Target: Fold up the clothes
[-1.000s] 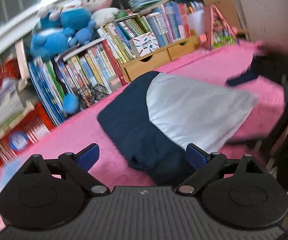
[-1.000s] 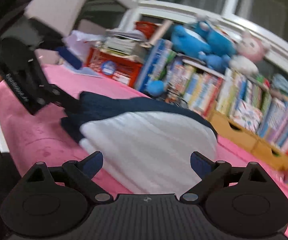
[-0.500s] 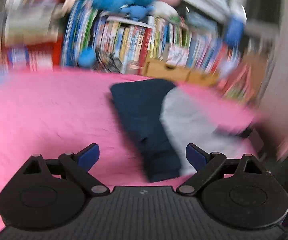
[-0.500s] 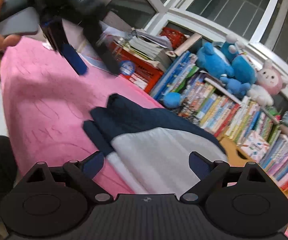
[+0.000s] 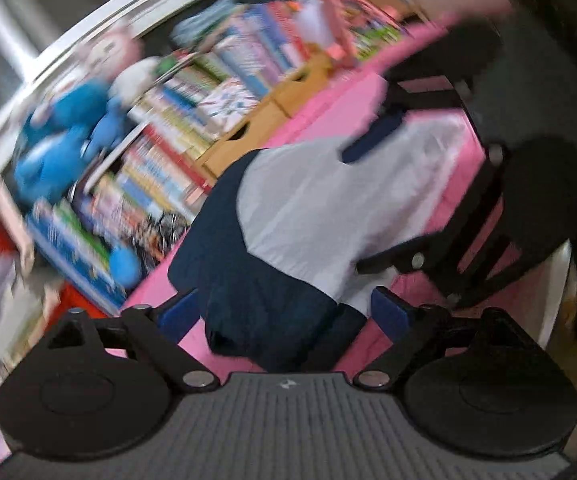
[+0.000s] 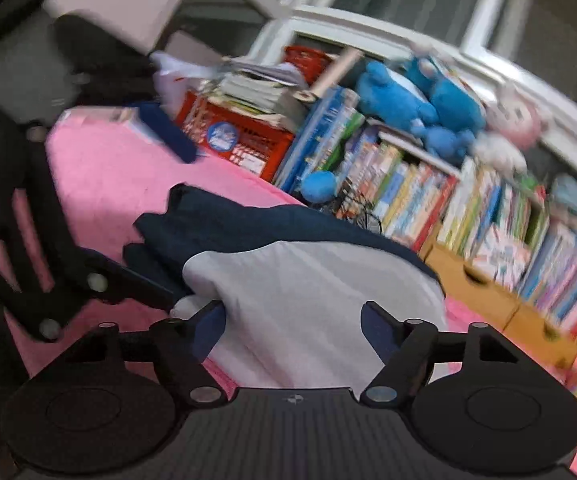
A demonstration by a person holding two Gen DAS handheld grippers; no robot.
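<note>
I'm seeing my right gripper (image 6: 292,330) standing open over the folded navy-and-grey garment (image 6: 288,276) lying on the pink cover (image 6: 108,176); the left gripper (image 6: 88,268) is reaching in beside it; everything is blurring.

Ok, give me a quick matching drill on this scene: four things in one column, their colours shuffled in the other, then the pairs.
Things:
1. table cover
2. crate
3. drawer box
4. folded garment

Colours:
A. wooden tan
B. navy and light grey
C. pink
D. red

Pairs: 1-C, 2-D, 3-A, 4-B
</note>
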